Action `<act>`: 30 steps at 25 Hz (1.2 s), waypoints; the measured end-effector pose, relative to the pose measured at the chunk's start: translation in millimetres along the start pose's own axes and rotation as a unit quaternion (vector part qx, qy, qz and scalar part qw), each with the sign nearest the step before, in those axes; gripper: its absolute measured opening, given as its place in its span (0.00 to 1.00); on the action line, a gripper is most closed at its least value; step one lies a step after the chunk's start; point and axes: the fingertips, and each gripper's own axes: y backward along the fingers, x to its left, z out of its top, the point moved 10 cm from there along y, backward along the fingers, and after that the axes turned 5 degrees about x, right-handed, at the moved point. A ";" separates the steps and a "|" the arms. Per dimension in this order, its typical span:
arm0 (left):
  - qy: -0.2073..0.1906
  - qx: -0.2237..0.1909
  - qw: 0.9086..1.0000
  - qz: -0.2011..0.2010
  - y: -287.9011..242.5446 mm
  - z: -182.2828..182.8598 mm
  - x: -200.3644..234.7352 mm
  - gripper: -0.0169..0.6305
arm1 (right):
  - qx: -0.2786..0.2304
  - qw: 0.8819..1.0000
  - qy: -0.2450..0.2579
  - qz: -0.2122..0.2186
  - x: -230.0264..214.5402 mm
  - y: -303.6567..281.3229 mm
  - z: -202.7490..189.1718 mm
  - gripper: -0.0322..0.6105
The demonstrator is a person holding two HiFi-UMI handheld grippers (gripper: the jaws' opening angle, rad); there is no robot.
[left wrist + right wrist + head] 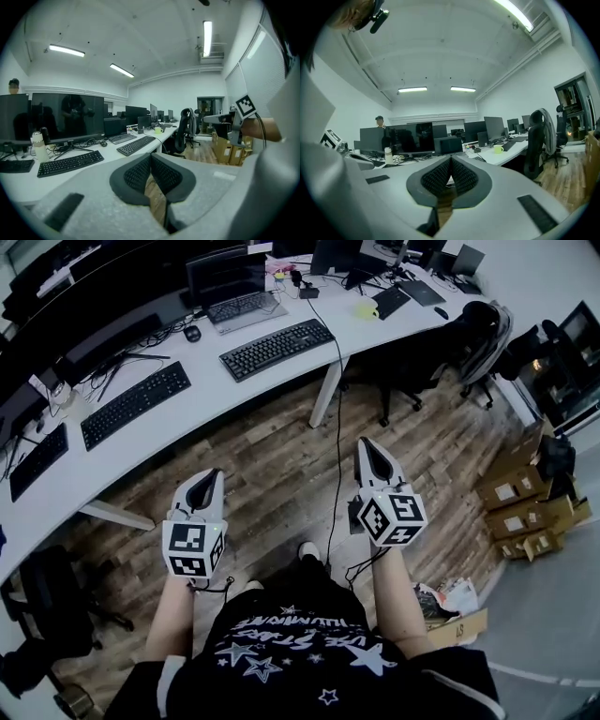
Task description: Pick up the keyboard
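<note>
A black shirt with white stars point(300, 652) is at the very bottom, and two bare arms reach out from it. The left gripper point(214, 480) is held over the wooden floor point(272, 465). Its two jaws are pressed together and there is nothing between them. The right gripper point(371, 454) is beside it, a bit apart, and its jaws are pressed together too, with nothing in them. A thin black cable point(337, 427) hangs down to the floor between the two grippers. Past the floor is a long white desk point(216, 399). Three black keyboards lie flat on it, all well away from both grippers. The left keyboard point(37, 460) is at the near end, the middle keyboard point(136, 404) is next, and the right keyboard point(277, 348) is farther along. I cannot tell which one is meant. Behind them sit a mouse point(192, 333), an open laptop point(230, 292) and a yellow-green mug point(367, 309). A dark office chair point(469, 343) stands at the far right, with cardboard boxes point(516, 502) on the floor nearby.
</note>
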 end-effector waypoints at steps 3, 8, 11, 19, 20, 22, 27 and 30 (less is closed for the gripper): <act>0.007 0.003 1.000 0.021 -17.3 9.8 -11.2 0.06 | -0.004 1.000 -0.010 0.023 -27.3 -18.5 5.5 0.05; 0.013 0.005 0.997 0.071 -52.4 29.1 -41.2 0.06 | -0.006 0.996 -0.009 0.085 -82.5 -53.5 20.5 0.20; 0.028 0.000 0.994 0.101 -71.8 40.2 -61.8 0.06 | 0.003 0.993 -0.001 0.121 -115.8 -73.5 26.3 0.32; 0.047 0.014 0.991 0.127 -109.7 52.4 -97.1 0.07 | 0.051 0.984 0.032 0.170 -163.5 -111.1 21.9 0.59; 0.046 0.017 0.991 0.128 -113.7 52.9 -97.1 0.09 | 0.055 0.983 0.032 0.173 -165.6 -115.9 20.6 0.59; 0.048 0.023 0.990 0.130 -122.2 53.9 -94.0 0.11 | 0.059 0.982 0.030 0.175 -168.7 -126.5 18.5 0.60; 0.058 0.031 0.990 0.127 -149.0 57.1 -79.1 0.12 | 0.068 0.982 0.033 0.171 -177.0 -154.5 18.3 0.61; 0.065 0.031 0.989 0.126 -170.5 59.2 -64.1 0.13 | 0.077 0.982 0.041 0.165 -184.6 -176.4 19.5 0.61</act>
